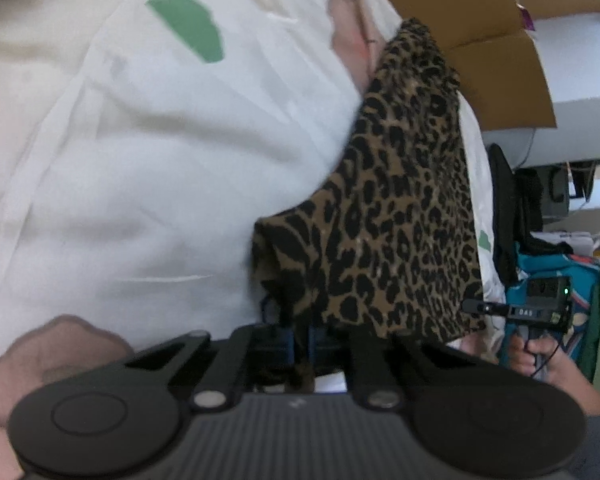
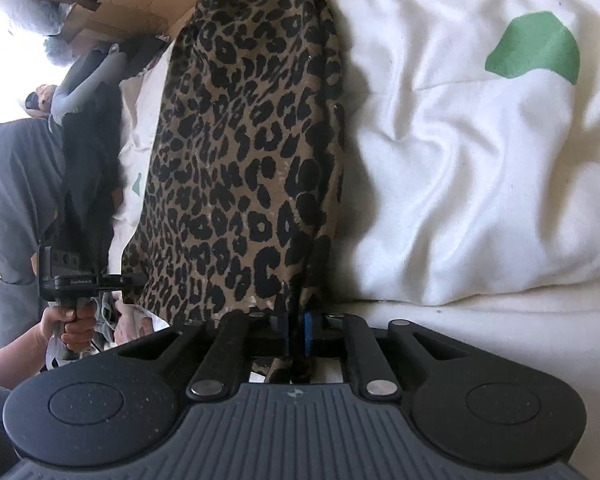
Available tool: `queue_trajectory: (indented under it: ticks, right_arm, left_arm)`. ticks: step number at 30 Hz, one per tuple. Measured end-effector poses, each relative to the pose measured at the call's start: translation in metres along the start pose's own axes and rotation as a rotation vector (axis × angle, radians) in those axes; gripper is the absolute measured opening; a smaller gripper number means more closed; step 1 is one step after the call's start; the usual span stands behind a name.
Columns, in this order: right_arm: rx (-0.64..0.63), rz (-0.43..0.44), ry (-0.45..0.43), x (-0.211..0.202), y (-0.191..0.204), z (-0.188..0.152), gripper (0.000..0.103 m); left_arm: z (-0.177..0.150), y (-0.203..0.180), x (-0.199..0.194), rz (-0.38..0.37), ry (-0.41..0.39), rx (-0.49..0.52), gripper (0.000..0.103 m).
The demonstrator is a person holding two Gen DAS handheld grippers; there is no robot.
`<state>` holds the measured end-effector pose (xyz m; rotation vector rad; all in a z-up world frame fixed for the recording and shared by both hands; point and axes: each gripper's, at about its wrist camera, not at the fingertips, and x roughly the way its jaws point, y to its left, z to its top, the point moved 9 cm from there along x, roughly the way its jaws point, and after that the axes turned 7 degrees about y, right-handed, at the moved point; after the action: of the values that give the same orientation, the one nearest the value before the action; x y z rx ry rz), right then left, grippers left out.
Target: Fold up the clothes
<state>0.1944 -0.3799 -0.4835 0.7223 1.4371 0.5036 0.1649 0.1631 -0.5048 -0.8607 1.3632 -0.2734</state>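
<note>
Both grippers' fingers pinching leopard-print garment [image 2: 244,152] (hanging), white bedding [image 2: 460,184] behind

Soft bed surface: rumpled white duvet [image 2: 480,184] with green blotches. Leopard-print garment [image 2: 240,160] on the duvet, running toward the bed's far edge.

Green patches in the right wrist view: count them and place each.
2. A big green patch sits upper right on the white bedding. A small one shows left of the leopard cloth. That cloth may hide more.
</note>
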Motion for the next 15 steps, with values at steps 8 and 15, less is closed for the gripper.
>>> queue_trajectory:
  ticks: [8,15]
  right_arm:
    - [-0.051,0.054,-0.010,-0.026,0.027,0.000,0.003]
    - [-0.077,0.091,0.043,-0.040,0.034,-0.009,0.003]
  left_arm:
    - [-0.017,-0.018,-0.032,-0.046,-0.002,0.011,0.006]
    - [-0.036,-0.037,-0.038,-0.041,0.041,0.008,0.006]
